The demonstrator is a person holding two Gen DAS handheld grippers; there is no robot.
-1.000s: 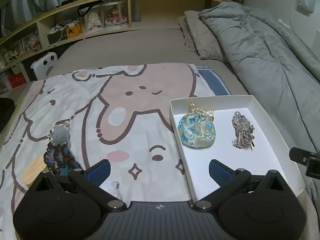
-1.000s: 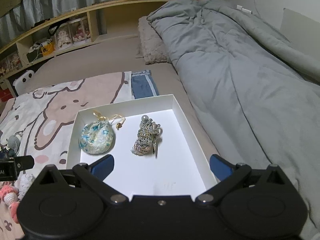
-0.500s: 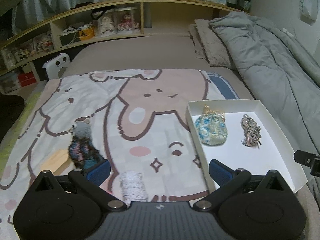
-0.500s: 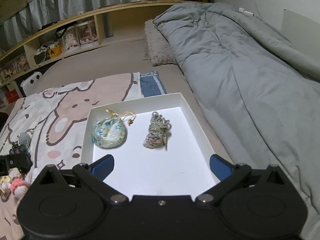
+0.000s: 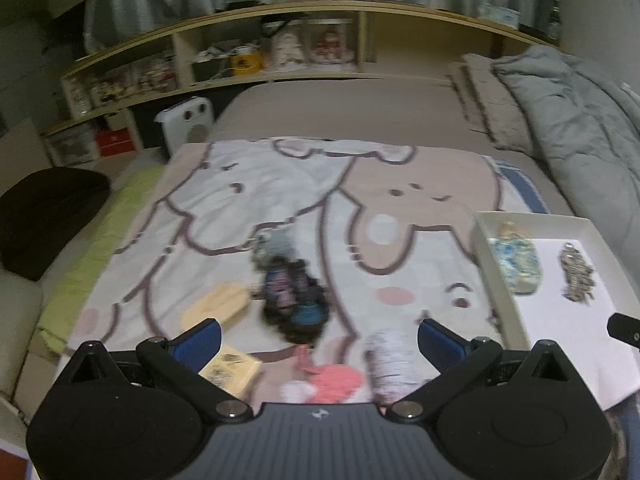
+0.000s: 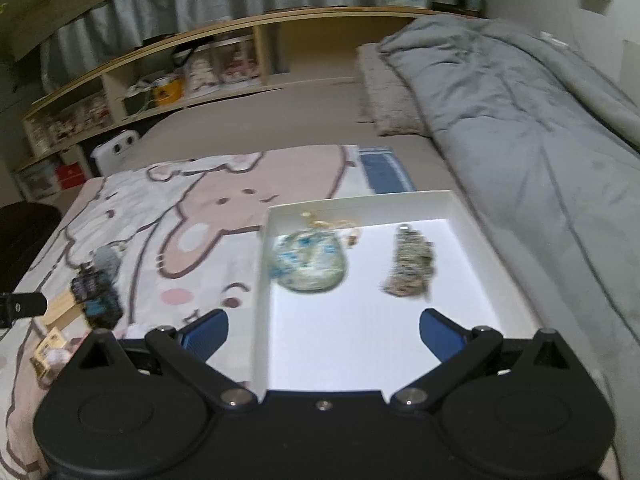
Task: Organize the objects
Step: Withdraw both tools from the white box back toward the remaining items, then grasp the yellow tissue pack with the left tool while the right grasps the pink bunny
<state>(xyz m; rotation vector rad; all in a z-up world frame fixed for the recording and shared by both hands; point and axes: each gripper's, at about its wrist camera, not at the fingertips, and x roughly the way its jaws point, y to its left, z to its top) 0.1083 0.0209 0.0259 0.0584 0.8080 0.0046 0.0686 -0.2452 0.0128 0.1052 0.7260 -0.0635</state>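
Observation:
A white tray (image 6: 460, 210) on the bed holds a blue floral pouch (image 6: 307, 262) and a grey braided bundle (image 6: 411, 268); both also show in the left wrist view, the pouch (image 5: 516, 266) and the bundle (image 5: 577, 278). On the cartoon blanket lie a dark knitted item (image 5: 292, 294), a white bundle (image 5: 390, 358), a pink item (image 5: 334, 384), a tan flat piece (image 5: 218, 306) and a small card (image 5: 228, 368). My left gripper (image 5: 318, 340) is open above these loose items. My right gripper (image 6: 322, 330) is open over the tray's near left edge.
A grey duvet (image 6: 540, 120) covers the right side of the bed, with a pillow (image 6: 390, 96) at its head. Wooden shelves (image 5: 280, 52) with boxes and toys run along the back. A white heater (image 5: 186, 126) and a dark cushion (image 5: 48, 216) stand at the left.
Both grippers have pulled back and swung left. The loose items on the blanket have come toward the middle of the left view. The tray has slid to the right edge there.

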